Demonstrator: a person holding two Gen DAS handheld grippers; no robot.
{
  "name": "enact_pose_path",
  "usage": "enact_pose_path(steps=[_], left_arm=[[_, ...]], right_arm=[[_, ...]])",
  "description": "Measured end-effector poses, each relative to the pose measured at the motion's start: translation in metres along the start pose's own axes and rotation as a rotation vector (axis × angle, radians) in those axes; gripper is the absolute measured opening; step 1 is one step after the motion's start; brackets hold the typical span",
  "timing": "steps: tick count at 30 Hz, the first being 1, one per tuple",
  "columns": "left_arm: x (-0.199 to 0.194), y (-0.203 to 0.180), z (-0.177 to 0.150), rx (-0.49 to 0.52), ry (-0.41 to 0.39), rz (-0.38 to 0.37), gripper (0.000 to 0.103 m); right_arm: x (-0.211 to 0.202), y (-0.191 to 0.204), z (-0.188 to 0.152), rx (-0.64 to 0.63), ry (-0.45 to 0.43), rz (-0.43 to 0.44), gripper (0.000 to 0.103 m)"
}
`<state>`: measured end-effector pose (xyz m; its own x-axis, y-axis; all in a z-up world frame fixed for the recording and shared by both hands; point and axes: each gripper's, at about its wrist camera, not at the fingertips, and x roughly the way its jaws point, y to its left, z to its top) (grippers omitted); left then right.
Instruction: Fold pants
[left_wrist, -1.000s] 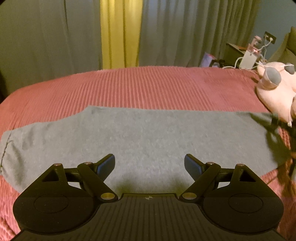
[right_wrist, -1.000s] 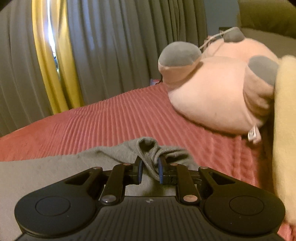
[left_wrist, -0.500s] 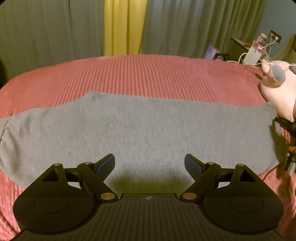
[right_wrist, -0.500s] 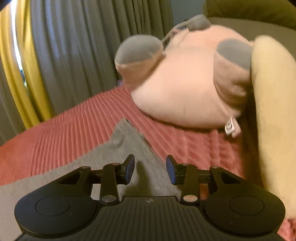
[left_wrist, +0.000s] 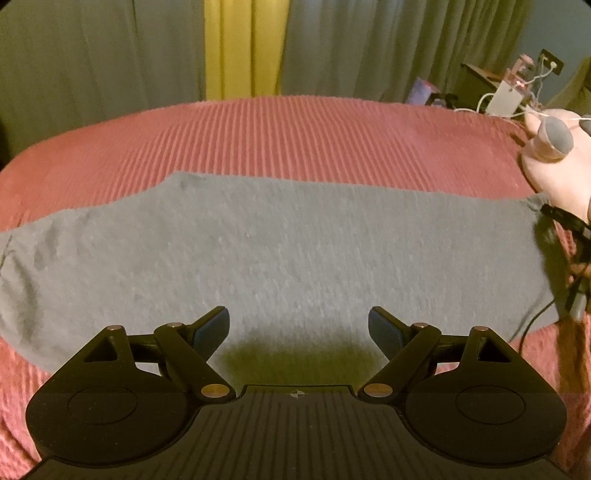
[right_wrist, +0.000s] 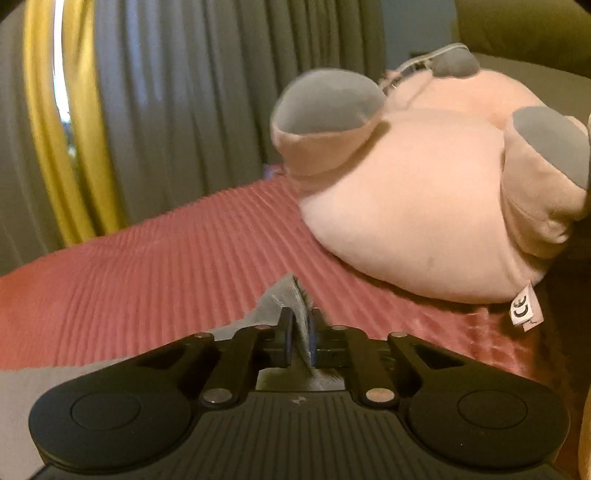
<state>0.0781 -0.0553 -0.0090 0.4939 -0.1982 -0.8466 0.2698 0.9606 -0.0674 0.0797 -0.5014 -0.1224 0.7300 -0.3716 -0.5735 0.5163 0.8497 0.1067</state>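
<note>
Your right gripper (right_wrist: 298, 341) is pinched closed on a corner of the grey pants (left_wrist: 280, 254), with a small peak of hemmed fabric standing up between its blue-lined fingers (right_wrist: 285, 339) and poking out just beyond their tips. Your left gripper (left_wrist: 297, 326) hovers with its fingers spread wide and nothing between them, the cloth lying flat directly ahead of and beneath both fingertips. The relation that matters for the coming move: the pants stretch in one long band running crosswise to your left fingers, from far off to their left to far off to their right, where the held corner sits, so your right hand is at that end of the long axis and your left is over the near long edge around the middle. Judging from this, the next fold likely means carrying the held end along that axis toward the far left end. The pants look like soft, slightly pilled jersey knit, lying smooth with a stitched hem at the corner. They rest on a rust-red bedspread (left_wrist: 295, 136) with fine raised ribs. Just beyond your right fingertips and to their right lies a rounded pink plush toy (right_wrist: 424, 206) with grey pads, close to the held corner but apart from it.
</note>
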Motion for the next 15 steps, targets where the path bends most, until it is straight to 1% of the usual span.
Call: enact_pose_path(steps=[1, 3, 5, 7, 9, 10, 11, 12, 13, 15], left_arm=[[0.001, 0.001, -0.001, -0.005, 0.004, -0.004, 0.089], [0.002, 0.002, -0.001, -0.015, 0.013, -0.010, 0.089], [0.005, 0.003, -0.003, -0.021, 0.029, -0.012, 0.089], [0.006, 0.003, -0.005, -0.027, 0.045, -0.014, 0.089], [0.004, 0.001, -0.006, -0.025, 0.049, -0.017, 0.089], [0.002, 0.000, -0.006, -0.021, 0.044, -0.020, 0.089], [-0.001, -0.001, -0.007, -0.015, 0.035, -0.020, 0.089], [-0.003, -0.002, -0.007, -0.009, 0.026, -0.019, 0.089], [-0.004, -0.002, -0.007, -0.004, 0.022, -0.017, 0.089], [-0.005, -0.003, -0.007, 0.001, 0.018, -0.010, 0.089]], right_arm=[[-0.006, 0.000, -0.003, 0.011, -0.003, 0.017, 0.006], [-0.031, 0.003, -0.014, 0.008, -0.045, 0.052, 0.005], [-0.051, 0.008, -0.023, 0.003, -0.062, 0.138, 0.005], [-0.057, 0.014, -0.032, -0.042, -0.029, 0.194, 0.005], [-0.057, 0.013, -0.043, -0.033, 0.045, 0.269, 0.005], [-0.056, 0.011, -0.048, -0.029, 0.070, 0.290, 0.005], [-0.056, 0.010, -0.052, -0.038, 0.079, 0.289, 0.005], [-0.055, 0.008, -0.054, -0.041, 0.076, 0.265, 0.005], [-0.052, 0.004, -0.054, -0.023, 0.082, 0.253, 0.005], [-0.046, -0.006, -0.049, 0.057, 0.103, 0.282, 0.007]])
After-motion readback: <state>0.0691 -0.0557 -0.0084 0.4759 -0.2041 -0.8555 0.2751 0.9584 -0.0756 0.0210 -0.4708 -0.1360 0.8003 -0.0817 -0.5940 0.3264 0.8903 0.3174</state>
